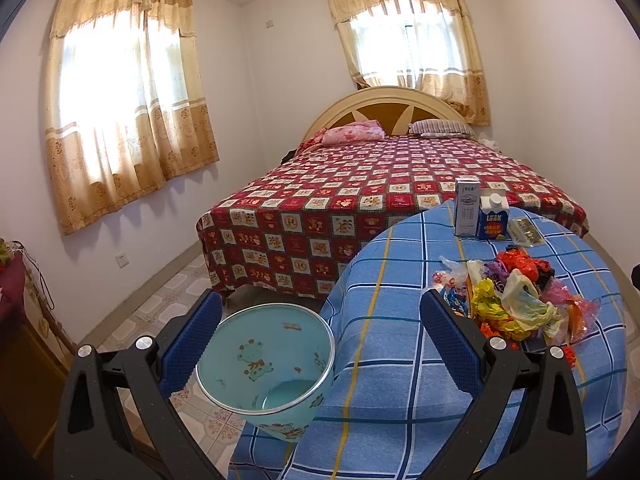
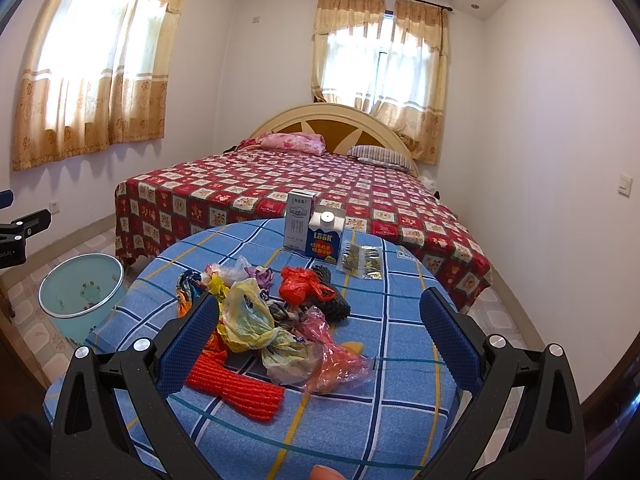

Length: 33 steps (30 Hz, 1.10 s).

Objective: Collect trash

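- Crumpled bags (image 2: 256, 316) crowd the bench (image 2: 400, 320) at frame centre; two cartons (image 2: 316, 232) stand behind.
- Bench's right side lies bare.
- Bin (image 2: 80, 292) mouth, lower left, unobstructed.

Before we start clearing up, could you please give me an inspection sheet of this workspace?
Surface: round table under a blue checked cloth.
Job's things: heap of crumpled plastic bags on the table; empty blue bin on the floor beside it.
Clutter: two cartons, foil packets, red knitted piece.
Grippers: left gripper open over the bin; right gripper open over the heap.
Cables: nothing seen.
Surroundings: bed, curtained windows.
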Available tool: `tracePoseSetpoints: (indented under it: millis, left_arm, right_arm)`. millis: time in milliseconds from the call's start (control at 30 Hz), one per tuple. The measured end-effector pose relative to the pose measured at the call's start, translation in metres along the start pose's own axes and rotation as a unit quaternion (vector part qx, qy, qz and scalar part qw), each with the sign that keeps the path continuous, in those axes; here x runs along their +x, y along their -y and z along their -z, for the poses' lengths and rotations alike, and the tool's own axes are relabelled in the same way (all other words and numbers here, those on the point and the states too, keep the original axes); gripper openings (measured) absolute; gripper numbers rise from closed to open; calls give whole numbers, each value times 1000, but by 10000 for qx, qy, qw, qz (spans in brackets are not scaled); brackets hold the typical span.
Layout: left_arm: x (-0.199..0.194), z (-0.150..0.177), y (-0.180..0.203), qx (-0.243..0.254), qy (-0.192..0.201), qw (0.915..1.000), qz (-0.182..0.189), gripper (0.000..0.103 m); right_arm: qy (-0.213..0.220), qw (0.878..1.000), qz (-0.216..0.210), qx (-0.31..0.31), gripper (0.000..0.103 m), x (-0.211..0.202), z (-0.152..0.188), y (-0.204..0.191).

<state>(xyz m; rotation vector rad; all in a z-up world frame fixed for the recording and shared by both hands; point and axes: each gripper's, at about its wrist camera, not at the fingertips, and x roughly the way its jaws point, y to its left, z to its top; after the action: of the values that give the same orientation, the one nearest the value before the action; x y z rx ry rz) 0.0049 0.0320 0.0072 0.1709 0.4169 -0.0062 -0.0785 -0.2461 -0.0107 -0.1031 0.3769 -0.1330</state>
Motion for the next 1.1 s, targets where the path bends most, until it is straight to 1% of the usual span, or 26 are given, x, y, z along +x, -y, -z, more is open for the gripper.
tracePoseSetpoints:
  millis: [133, 267, 400, 600, 700, 767, 833, 900, 967, 1000, 1033, 1067, 1100]
  left_arm:
    - [3, 0, -9, 18, -49, 10000, -13, 97]
    - [3, 2, -8, 45, -96, 9999, -33, 97]
    - [7, 6, -2, 85, -180, 9998, -16, 97]
    - [31, 24, 15, 281, -529, 9982, 50, 97]
    - [51, 40, 28, 395, -670, 9970, -31, 97]
    - [63, 49, 34, 401, -886, 9952, 55, 97]
    - [73, 58, 41, 409, -1013, 9940, 75, 97]
    - [82, 66, 51, 417, -1174, 9920, 215, 97]
    - [86, 71, 61, 406, -1173, 9918, 318, 97]
    - [88, 74, 66, 449, -1161, 9917, 327, 97]
    - [92, 76, 71, 490, -1198, 9910, 353, 97]
    - [96, 78, 75, 481, -1258, 9901, 397, 97]
    - [99, 79, 78, 455, -1299, 9896, 423, 97]
  right_arm:
    - [-57, 10000, 10, 24, 98, 3, 2, 2]
    - [-131, 9999, 15, 62, 98, 7, 4, 5]
    - [-181, 9996, 206, 42, 98, 17, 9, 12]
    - [-612, 9972, 434, 53, 98, 54, 36, 26]
    - [-718, 9962, 495, -19, 98, 70, 51, 28]
    - [-790, 9953, 558, -21, 98, 81, 60, 33]
    - [-887, 9946, 539, 69, 98, 89, 67, 38]
    - [-927, 9943, 498, 167, 97, 96, 72, 41]
    - [-916, 9947, 410, 232, 97, 98, 75, 43]
    - [-898, 9950, 336, 274, 96, 99, 75, 43]
    - [-911, 9951, 253, 296, 91, 101, 76, 43]
    - [-950, 9948, 216, 306, 83, 103, 76, 42]
    - [-1023, 9940, 147, 345, 80, 107, 78, 43]
